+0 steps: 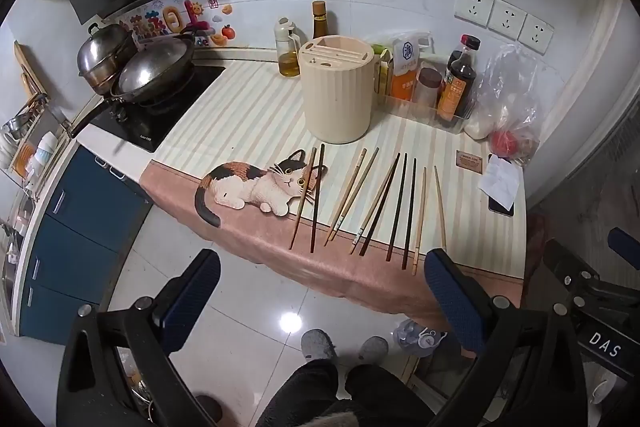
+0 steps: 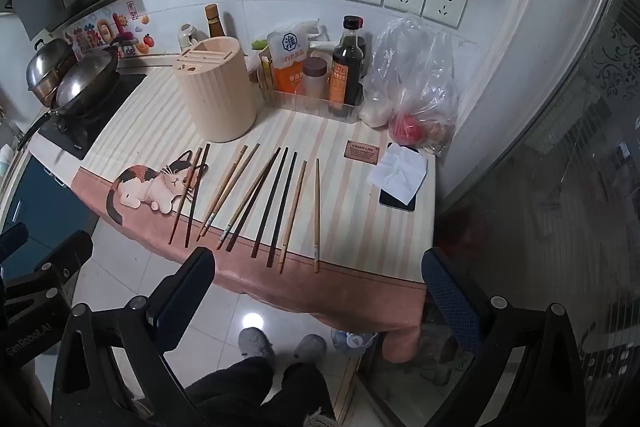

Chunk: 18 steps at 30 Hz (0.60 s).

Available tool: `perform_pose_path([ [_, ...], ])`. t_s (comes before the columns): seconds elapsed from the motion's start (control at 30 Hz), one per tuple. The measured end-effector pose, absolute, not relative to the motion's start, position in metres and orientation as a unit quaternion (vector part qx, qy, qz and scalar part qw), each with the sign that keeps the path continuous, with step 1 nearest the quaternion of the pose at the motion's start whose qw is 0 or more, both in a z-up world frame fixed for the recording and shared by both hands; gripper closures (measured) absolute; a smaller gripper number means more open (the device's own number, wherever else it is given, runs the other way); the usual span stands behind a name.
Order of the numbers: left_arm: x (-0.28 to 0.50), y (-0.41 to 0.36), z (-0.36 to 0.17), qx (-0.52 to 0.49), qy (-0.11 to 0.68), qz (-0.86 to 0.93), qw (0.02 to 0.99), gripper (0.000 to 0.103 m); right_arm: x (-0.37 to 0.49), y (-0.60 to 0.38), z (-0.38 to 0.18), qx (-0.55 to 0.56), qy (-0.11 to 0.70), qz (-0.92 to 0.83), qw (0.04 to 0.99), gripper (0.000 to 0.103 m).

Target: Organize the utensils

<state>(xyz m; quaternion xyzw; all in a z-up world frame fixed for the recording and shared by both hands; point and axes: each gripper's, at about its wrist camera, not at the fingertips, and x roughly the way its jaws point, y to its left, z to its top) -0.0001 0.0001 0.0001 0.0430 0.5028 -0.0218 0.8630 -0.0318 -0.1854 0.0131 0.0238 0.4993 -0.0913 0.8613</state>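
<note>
Lying loose on striped cloth (image 2: 352,195): slender wooden chopsticks (image 2: 276,201); ribbed cylindrical holder (image 2: 218,95)

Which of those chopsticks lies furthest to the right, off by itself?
The pale chopstick at the right end of the row. A clear gap separates it from its neighbours, which lie in close or crossing pairs.

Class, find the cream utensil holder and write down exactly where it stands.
In both wrist views the cream utensil holder stands upright on the striped mat, behind the row of chopsticks, between the stove and the tray of sauce bottles.
</note>
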Motion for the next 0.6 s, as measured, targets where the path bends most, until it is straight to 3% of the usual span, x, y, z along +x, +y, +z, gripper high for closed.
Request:
perform_pose_path([
  [0.6,-0.006,0.0037,0.0039,0.041,0.497,-0.019,0.866,0.0,-0.037,-0.1806,0.0203,0.024,0.494,-0.091,0.865,0.0],
])
